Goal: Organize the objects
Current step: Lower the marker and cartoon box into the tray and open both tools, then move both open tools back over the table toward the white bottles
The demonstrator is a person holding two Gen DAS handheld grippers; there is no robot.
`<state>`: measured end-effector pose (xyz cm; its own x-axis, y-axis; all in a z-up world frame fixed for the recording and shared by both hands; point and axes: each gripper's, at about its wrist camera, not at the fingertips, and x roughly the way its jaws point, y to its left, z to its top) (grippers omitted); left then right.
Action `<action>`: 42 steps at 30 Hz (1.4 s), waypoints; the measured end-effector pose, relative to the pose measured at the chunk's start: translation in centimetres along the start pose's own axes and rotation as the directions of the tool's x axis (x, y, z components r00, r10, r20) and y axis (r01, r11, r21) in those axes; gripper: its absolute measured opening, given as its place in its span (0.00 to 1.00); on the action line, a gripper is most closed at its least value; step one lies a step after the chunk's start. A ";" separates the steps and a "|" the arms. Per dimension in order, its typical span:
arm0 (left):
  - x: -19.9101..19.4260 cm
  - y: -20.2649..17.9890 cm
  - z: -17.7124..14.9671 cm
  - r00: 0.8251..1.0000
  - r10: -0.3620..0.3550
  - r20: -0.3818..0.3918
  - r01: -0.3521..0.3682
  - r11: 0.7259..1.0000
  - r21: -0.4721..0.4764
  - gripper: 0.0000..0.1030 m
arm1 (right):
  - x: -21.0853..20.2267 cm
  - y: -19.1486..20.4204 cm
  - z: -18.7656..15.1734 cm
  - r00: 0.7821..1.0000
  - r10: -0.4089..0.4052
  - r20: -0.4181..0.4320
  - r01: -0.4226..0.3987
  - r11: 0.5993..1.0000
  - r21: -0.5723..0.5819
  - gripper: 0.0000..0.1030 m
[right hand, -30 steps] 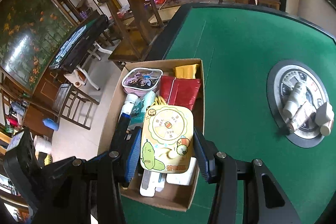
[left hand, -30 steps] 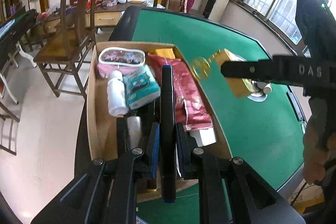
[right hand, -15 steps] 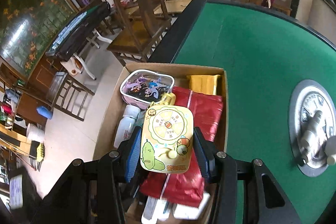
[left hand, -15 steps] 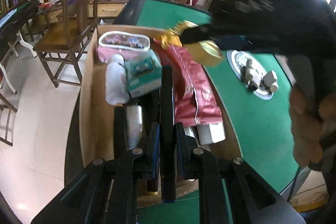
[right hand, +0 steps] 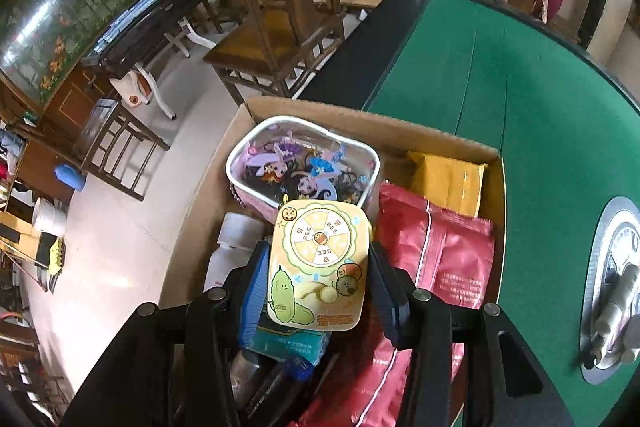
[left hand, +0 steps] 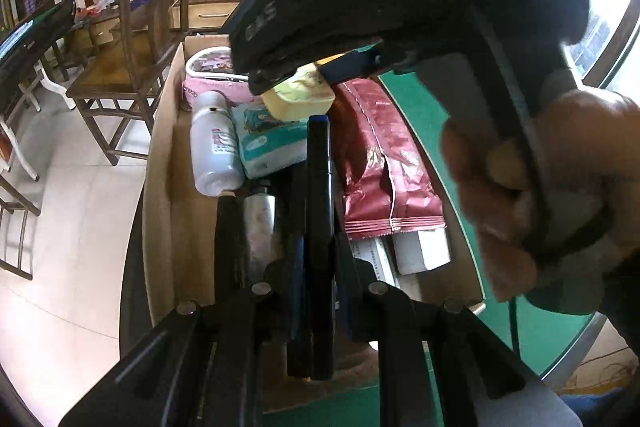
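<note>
My left gripper [left hand: 318,267] is shut on a long black marker with a blue tip [left hand: 319,187], held over the near end of the cardboard box [left hand: 160,155]. My right gripper [right hand: 318,263] is shut on a yellow cartoon case [right hand: 318,263] and holds it above the box [right hand: 208,179], near the pink cartoon pouch [right hand: 304,163]. In the left wrist view the right gripper's body and the yellow case [left hand: 298,95] hang over the box's far half.
The box holds a white bottle [left hand: 212,143], a teal tissue pack [left hand: 272,139], a red foil bag [right hand: 436,255], a yellow packet [right hand: 448,183] and a white carton [left hand: 420,251]. It sits on the green table [right hand: 520,87]. A wooden chair [right hand: 280,27] stands beyond. A round centre plate [right hand: 612,295] holds small bottles.
My right gripper has carried the yellow case farther over the box, toward the pink pouch, and now fills the left wrist view. My left gripper has moved closer over the box, still holding the marker.
</note>
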<state>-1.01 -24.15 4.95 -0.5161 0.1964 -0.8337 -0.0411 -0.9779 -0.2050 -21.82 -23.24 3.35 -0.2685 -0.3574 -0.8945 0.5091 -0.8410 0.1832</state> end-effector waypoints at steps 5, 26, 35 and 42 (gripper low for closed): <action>-0.1 -0.2 0.4 1.000 -0.009 -0.001 0.009 1.000 0.005 0.14 | -1.3 -0.1 0.0 1.000 0.009 -0.019 -0.010 1.000 -0.004 0.52; -0.3 -15.0 7.8 0.991 -0.126 0.037 0.112 0.956 0.270 0.36 | -19.7 -22.7 -18.6 0.982 -0.091 0.164 0.003 0.882 0.471 0.68; 9.8 -25.5 13.7 0.988 -0.126 -0.088 0.148 0.934 0.326 0.36 | -25.1 -31.3 -29.7 0.979 -0.170 0.112 0.066 0.785 0.616 0.67; 15.8 -29.0 15.8 0.985 0.002 -0.172 0.070 0.911 0.407 0.36 | -27.2 -35.6 -35.0 0.975 -0.204 0.083 0.098 0.736 0.669 0.67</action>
<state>-21.48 6.20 5.77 -0.3610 0.2042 -0.9099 -0.4219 -0.9059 -0.0360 -4.00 30.67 6.92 -0.4335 -0.2103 -0.8763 -0.1986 -0.9262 0.3206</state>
